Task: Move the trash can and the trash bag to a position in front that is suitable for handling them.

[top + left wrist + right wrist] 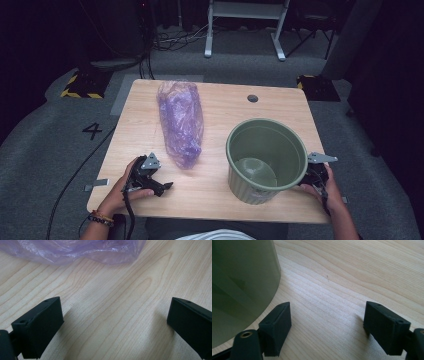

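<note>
1. Lying flat on the desk (220, 200), the purple plastic bag (181, 121) sits left of centre; green bin (265, 159) stands upright to its right, well apart from it.
2. Step, as I read it: approach phase, nothing picked up yet. Likely job is lining the bin w/ the bag.
3. Next move prob. needs left gripper (169, 186) to go fwd to the bag's near end & pinch thin film w/o sliding it.
4. Left gripper: jaws wide apart, nothing between, bag just ahead.
5. Right gripper (327, 327): jaws spread too, holding nothing, just beside bin wall; contact unclear.
</note>
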Action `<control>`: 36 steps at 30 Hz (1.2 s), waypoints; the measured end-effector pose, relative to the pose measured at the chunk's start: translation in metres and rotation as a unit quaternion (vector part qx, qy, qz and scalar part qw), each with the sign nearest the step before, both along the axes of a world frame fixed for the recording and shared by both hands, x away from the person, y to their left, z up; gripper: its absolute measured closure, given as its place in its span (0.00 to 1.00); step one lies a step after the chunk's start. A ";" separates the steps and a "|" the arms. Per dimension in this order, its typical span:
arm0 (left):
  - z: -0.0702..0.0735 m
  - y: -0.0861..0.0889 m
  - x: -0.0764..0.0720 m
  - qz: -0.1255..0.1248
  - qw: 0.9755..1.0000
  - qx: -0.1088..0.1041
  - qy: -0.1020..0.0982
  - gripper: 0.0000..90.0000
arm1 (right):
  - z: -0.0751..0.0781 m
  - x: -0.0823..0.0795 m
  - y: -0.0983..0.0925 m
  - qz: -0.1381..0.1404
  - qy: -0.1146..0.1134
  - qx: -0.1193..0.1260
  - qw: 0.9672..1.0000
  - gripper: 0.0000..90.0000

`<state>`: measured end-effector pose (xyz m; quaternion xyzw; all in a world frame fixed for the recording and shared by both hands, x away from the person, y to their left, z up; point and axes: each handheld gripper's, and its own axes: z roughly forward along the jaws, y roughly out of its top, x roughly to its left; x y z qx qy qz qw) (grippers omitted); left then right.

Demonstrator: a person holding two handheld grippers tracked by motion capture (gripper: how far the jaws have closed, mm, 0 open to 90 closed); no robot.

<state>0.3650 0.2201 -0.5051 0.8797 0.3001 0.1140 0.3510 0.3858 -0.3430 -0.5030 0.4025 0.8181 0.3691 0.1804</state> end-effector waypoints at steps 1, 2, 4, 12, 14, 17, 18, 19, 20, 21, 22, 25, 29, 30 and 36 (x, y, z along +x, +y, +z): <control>0.000 0.000 0.000 -0.001 1.000 0.000 -0.001 0.00 | 0.000 0.000 0.000 0.001 0.000 0.001 1.000 0.25; 0.000 0.000 0.000 0.000 1.000 -0.001 0.000 0.01 | 0.000 0.000 0.000 0.002 0.000 0.000 1.000 0.25; 0.000 0.001 0.000 0.000 1.000 0.000 0.000 0.01 | 0.000 0.000 0.000 0.003 0.001 0.001 1.000 0.25; 0.001 0.001 0.000 0.002 1.000 0.003 0.001 0.01 | 0.000 0.001 0.000 0.003 0.001 0.001 1.000 0.25; 0.003 0.000 0.001 0.007 1.000 0.012 0.008 0.01 | 0.000 0.001 0.000 0.003 0.000 0.001 1.000 0.25; 0.005 0.002 0.001 0.011 1.000 0.008 0.005 0.07 | 0.000 0.001 0.000 0.004 0.000 0.000 1.000 0.25; 0.006 0.004 0.002 0.015 1.000 0.003 -0.001 0.14 | 0.000 0.001 0.000 0.003 0.000 0.000 1.000 0.25; 0.008 0.005 0.002 0.018 1.000 0.004 -0.007 0.24 | 0.000 0.001 0.000 0.003 0.000 0.001 1.000 0.25; 0.008 0.006 0.002 0.021 1.000 0.001 -0.009 0.25 | 0.000 0.001 0.000 0.003 0.000 0.001 1.000 0.25; 0.010 0.007 0.003 0.024 1.000 0.002 -0.016 0.18 | 0.000 0.001 0.000 0.003 0.000 0.001 1.000 0.25; 0.011 0.007 0.002 0.027 0.999 -0.005 -0.018 0.15 | 0.000 0.001 0.000 0.003 0.000 0.001 1.000 0.25; 0.015 0.005 0.003 0.021 0.999 -0.006 -0.031 0.20 | 0.000 0.001 0.000 0.004 0.000 0.000 1.000 0.25; 0.020 0.005 0.009 0.022 0.999 -0.034 -0.032 0.18 | 0.000 0.001 0.000 0.003 0.000 0.001 1.000 0.25; 0.021 0.005 0.011 0.029 0.998 -0.036 -0.035 0.18 | 0.000 0.001 0.000 0.003 0.000 0.001 1.000 0.25; 0.030 -0.001 0.031 0.040 0.995 -0.052 -0.070 0.19 | 0.000 0.001 0.000 0.003 0.000 0.001 1.000 0.25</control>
